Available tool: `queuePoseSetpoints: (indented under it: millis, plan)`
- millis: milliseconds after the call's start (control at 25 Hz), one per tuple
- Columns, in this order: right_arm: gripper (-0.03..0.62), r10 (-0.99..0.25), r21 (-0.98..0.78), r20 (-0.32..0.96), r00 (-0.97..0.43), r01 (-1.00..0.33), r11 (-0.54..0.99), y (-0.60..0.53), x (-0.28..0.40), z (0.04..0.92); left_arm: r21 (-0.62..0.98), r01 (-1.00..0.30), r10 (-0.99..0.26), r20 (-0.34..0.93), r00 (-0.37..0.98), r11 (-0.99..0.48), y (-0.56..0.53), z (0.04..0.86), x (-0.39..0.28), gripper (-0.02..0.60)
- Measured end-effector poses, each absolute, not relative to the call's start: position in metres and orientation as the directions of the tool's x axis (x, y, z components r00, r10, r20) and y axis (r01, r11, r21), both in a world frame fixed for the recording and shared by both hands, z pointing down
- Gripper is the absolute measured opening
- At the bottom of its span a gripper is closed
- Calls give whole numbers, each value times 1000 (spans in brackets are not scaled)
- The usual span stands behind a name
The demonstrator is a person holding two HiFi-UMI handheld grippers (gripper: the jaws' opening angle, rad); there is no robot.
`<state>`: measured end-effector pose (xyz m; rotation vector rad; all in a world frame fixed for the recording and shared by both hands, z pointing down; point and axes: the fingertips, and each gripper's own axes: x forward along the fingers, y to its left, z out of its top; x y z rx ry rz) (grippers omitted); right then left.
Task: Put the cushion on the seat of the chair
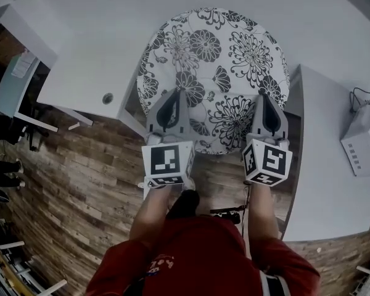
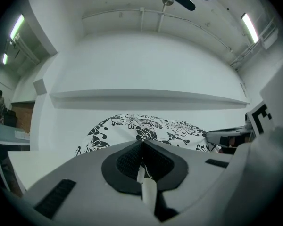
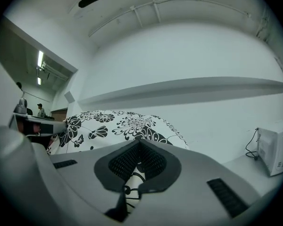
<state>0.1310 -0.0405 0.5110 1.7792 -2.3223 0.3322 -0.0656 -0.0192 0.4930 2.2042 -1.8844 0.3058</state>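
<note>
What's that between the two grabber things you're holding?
The black-and-white floral cushion: in the head view its near edge spans from the left gripper to the right gripper.

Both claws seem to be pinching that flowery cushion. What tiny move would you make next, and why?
Probably keep both grips shut and lower the cushion evenly. The left gripper and right gripper each pinch its near edge, over the gap between two white desks. No chair shows in any view; the seat may lie hidden beneath it.
</note>
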Motion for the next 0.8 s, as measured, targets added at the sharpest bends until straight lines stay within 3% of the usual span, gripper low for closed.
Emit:
queuePoseSetpoints:
  millis: [200,800]
  plan:
    - [28,-878,-97,385,-282,-959,266,-42,136,511,33,-990,-910,393,136,-134,-18,485,-60,28]
    - [28,-898,-72,364,-247,-969,238,-36,130,507,52,-986,-913,373,164,-156,-19,489,-69,28]
